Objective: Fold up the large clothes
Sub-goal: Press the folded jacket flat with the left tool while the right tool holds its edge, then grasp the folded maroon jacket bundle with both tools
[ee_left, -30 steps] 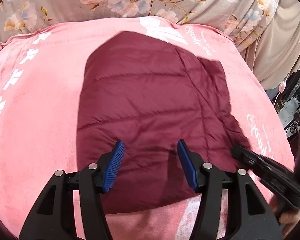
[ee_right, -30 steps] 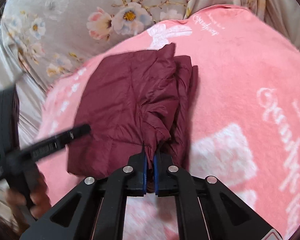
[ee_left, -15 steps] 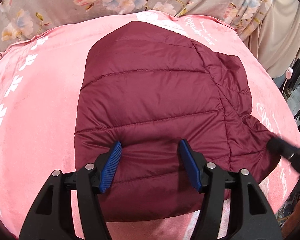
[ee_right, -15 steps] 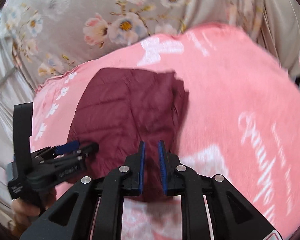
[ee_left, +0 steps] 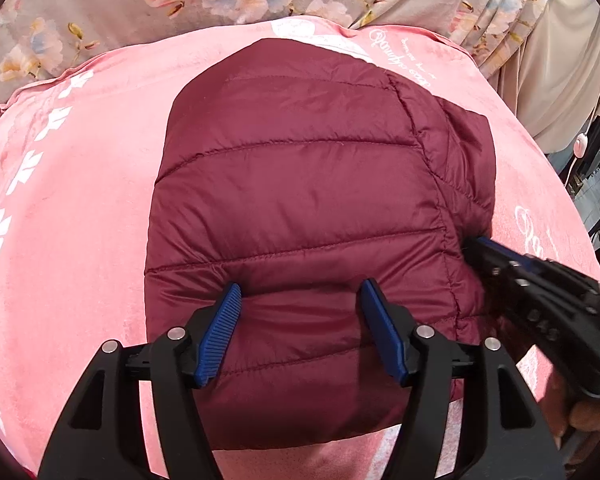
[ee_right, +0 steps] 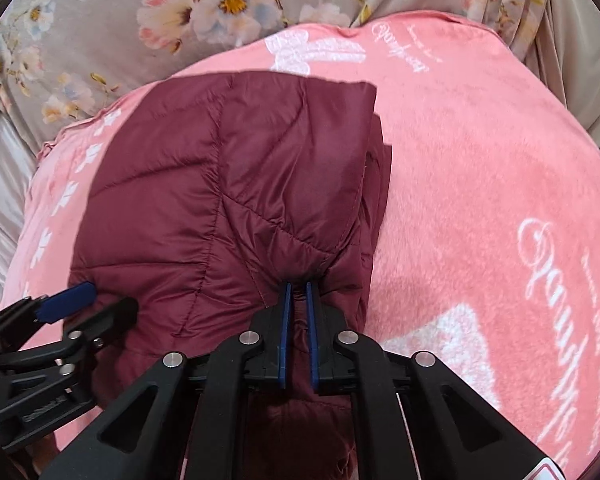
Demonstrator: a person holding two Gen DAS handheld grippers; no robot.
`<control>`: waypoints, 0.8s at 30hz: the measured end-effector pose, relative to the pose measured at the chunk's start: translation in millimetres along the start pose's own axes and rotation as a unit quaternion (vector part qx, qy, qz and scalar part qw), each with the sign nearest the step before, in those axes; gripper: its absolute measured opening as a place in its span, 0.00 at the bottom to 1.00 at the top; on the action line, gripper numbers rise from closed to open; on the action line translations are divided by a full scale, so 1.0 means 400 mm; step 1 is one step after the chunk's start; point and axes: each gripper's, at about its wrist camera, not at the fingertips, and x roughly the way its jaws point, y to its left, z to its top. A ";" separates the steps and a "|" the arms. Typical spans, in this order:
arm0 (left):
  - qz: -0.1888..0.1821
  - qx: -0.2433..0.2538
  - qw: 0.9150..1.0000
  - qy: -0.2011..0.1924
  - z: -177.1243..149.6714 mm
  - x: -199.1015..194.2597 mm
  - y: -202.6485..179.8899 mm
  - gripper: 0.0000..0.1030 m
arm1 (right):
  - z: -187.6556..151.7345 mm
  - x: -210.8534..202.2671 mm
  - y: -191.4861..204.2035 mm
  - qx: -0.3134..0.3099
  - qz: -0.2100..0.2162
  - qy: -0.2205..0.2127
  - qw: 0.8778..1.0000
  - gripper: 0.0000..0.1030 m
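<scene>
Maroon puffer jacket [ee_left: 300, 208] lay folded on the pink blanket [ee_left: 72, 216]. My right claw [ee_right: 297, 300] pinched its bunched right edge, probably to tuck that side square. My left claw [ee_left: 300, 332] hovered wide over the near hem, gripping nothing.

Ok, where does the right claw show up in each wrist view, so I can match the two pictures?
Left wrist view: the right claw enters from the right edge, its tip at the maroon jacket's right side.
Right wrist view: bottom centre, its blue pads nearly closed on a pinch of the jacket's near edge.
Shared landmark: the white cursive lettering on the pink blanket, beyond the jacket in both.
</scene>
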 end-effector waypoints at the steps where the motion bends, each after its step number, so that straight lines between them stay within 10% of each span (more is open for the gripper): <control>1: 0.000 0.001 1.000 0.001 0.000 0.003 0.001 0.60 | -0.003 0.009 -0.001 0.000 0.000 0.003 1.000 0.04; 16: 0.010 0.017 1.000 0.004 -0.005 0.052 -0.017 0.70 | -0.013 0.037 -0.035 0.019 0.033 0.015 0.999 0.04; 19: -0.006 0.008 1.000 0.003 -0.001 0.040 -0.006 0.71 | 0.005 -0.046 -0.072 0.041 0.064 -0.019 0.997 0.28; 21: -0.046 -0.027 0.999 -0.006 0.013 0.000 0.038 0.71 | 0.010 -0.085 -0.107 0.069 0.075 -0.042 0.994 0.64; 24: -0.081 -0.094 0.991 -0.050 0.036 -0.072 0.145 0.93 | 0.008 -0.055 -0.154 0.108 0.124 -0.010 0.986 0.65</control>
